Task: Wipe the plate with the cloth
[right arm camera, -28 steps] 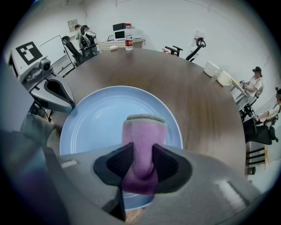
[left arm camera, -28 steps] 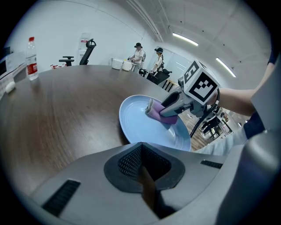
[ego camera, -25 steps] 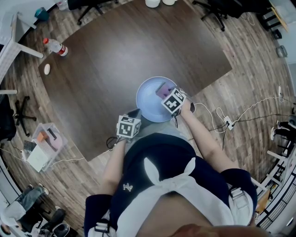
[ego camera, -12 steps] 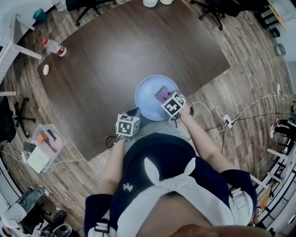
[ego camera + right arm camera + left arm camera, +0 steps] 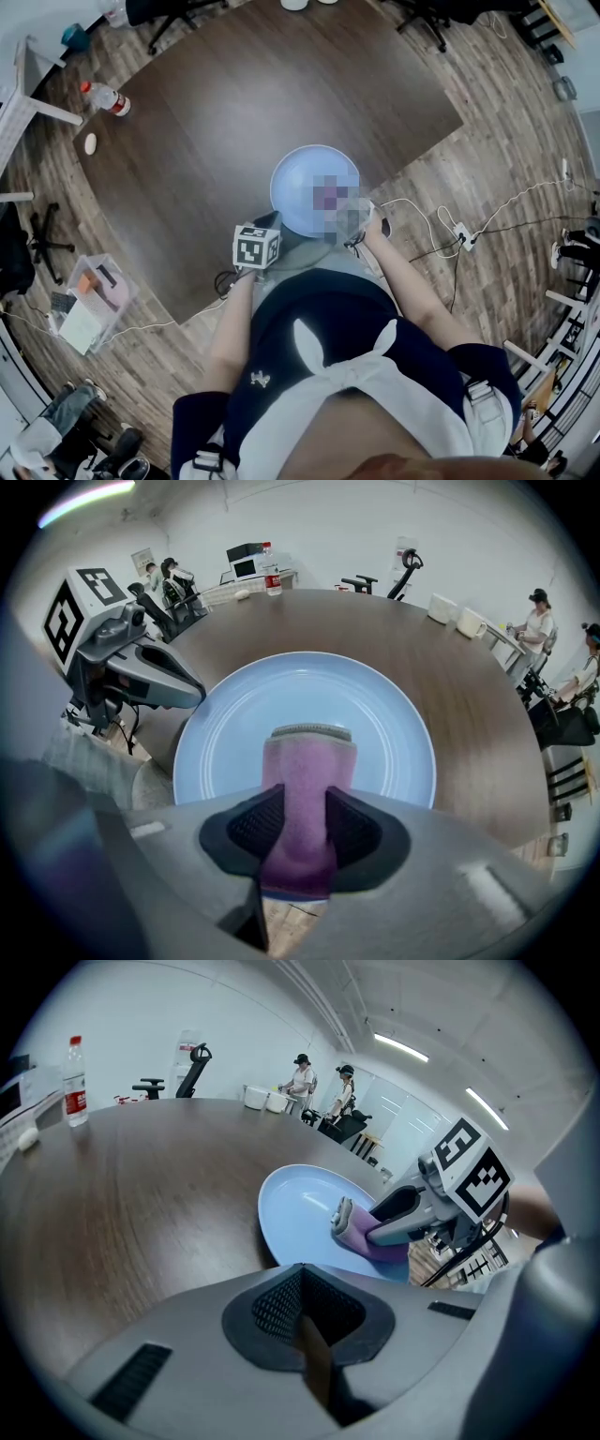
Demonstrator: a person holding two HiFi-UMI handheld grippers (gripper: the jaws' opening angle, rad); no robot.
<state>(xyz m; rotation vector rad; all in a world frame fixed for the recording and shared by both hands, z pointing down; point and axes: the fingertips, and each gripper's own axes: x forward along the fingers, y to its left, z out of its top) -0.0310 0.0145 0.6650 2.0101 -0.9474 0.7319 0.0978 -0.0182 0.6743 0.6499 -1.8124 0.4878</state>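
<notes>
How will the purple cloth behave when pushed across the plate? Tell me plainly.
Probably soft and squashy: the cloth is folded and narrows where the right claw pinches it. Its thick folded end holds its shape, so it likely won't flop. On the smooth glossy plate it should slide easily.
</notes>
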